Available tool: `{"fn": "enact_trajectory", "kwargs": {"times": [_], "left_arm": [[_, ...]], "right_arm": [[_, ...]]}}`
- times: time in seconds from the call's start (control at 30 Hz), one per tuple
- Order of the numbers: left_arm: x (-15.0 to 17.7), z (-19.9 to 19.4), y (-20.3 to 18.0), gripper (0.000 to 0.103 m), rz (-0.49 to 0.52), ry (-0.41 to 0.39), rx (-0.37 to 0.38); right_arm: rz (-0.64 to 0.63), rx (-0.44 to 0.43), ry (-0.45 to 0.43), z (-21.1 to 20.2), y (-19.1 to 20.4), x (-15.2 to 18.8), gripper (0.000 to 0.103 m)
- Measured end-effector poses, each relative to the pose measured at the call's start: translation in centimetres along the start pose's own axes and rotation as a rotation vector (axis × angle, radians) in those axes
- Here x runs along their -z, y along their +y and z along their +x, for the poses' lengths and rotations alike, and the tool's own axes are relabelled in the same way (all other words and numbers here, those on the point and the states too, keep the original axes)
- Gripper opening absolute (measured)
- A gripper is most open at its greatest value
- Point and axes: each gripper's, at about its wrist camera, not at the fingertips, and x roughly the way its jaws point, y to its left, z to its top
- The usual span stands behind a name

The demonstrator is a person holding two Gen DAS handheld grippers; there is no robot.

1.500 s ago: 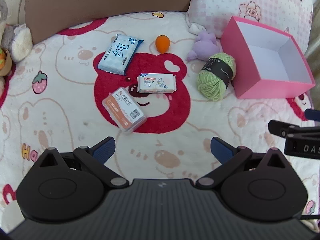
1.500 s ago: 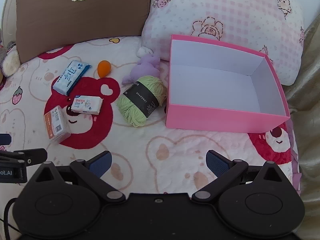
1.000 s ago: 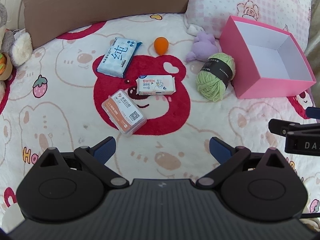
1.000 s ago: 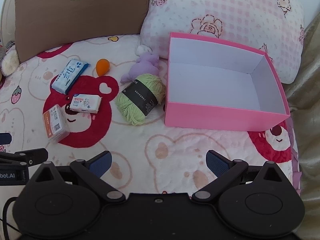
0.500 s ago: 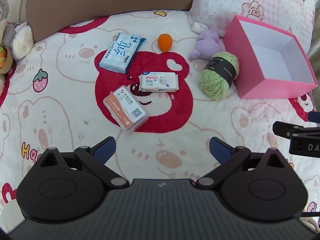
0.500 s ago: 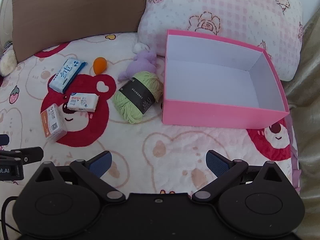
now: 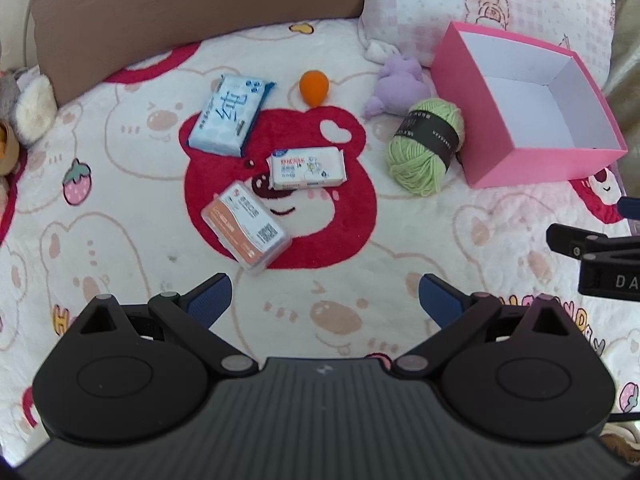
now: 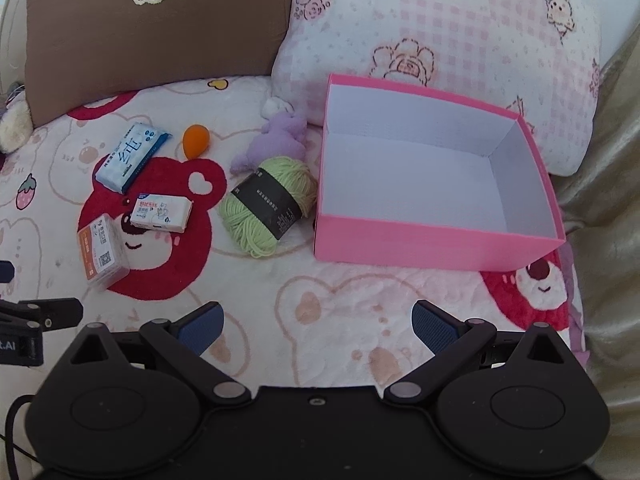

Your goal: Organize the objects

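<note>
An empty pink box (image 8: 436, 240) (image 7: 460, 80) stands on the bed at the right. Left of it lie a green yarn ball (image 8: 268, 204) (image 7: 426, 146), a purple plush toy (image 8: 276, 140) (image 7: 394, 88), an orange egg-shaped sponge (image 8: 195, 140) (image 7: 314, 86), a blue tissue pack (image 8: 130, 156) (image 7: 228, 114), a white wipes pack (image 8: 160, 212) (image 7: 306, 168) and an orange-labelled clear box (image 8: 102, 252) (image 7: 246, 226). My left gripper (image 7: 324, 300) is open and empty, just short of the clear box. My right gripper (image 8: 316, 328) is open and empty, short of the pink box and yarn.
A brown cushion (image 8: 156, 16) and a pink checked pillow (image 8: 440, 32) line the back of the bed. Plush toys (image 7: 28, 108) sit at the far left edge. A beige cover (image 8: 612, 200) lies to the right of the box.
Both grippers have drifted slightly over the bed, so the views shifted a little. Nothing on the bed has moved and both grippers stay open.
</note>
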Motion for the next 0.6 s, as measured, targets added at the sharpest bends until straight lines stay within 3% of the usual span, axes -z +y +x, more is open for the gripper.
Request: {"fn": "enact_trajectory", "kwargs": {"times": [0.27, 0.43, 0.6], "left_arm": [[-0.9, -2.2, 1.8, 0.100, -0.051, -0.061, 0.024], [-1.8, -2.8, 1.8, 0.100, 0.027, -0.091, 0.092], [-3.0, -3.3, 2.2, 0.100, 0.091, -0.174, 0.078]], "right_arm": [[-0.036, -0.033, -0.041, -2.2, -0.7, -1.0, 0.102], [-0.104, -0.135, -0.108, -3.8, -0.2, -1.5, 0.102], [-0.152, -0.252, -0.210, -5.0, 0.9, -1.8, 0.102]]}}
